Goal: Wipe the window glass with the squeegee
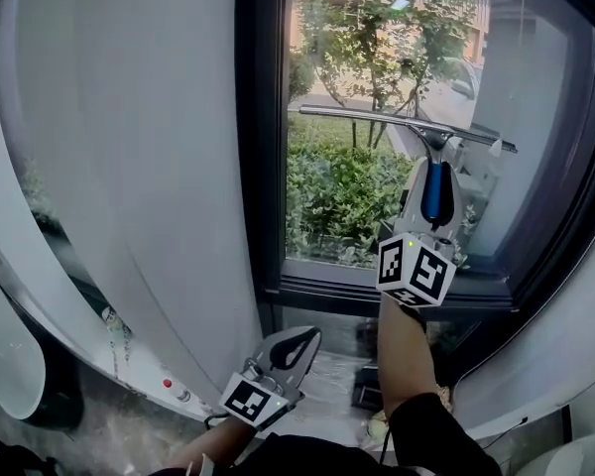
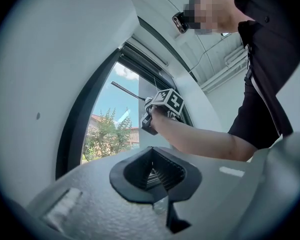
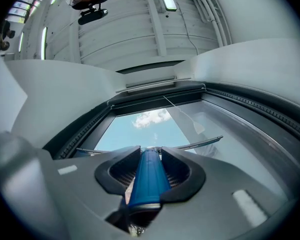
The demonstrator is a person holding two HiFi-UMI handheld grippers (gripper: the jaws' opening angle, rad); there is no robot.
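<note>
The right gripper [image 1: 433,201], jaws clamped on the squeegee [image 1: 377,115] by its blue handle, is holding the blade on the window glass [image 1: 347,58] approx. mid-height, so wiping is prob. under way w/ the lower pane left, while the left gripper [image 1: 288,350], jaws together & empty, is hanging low.

I see free window glass [image 1: 342,201] below the squeegee [image 1: 407,125] bar spanning its upper part | left of glass: dark frame post [image 1: 263,137], then white curtain [image 1: 149,167] blocks passage | below glass: frame rail [image 1: 347,291] runs across | right of glass: dark frame edge [image 1: 572,238], white wall [image 1: 565,365] crowd in.
</note>
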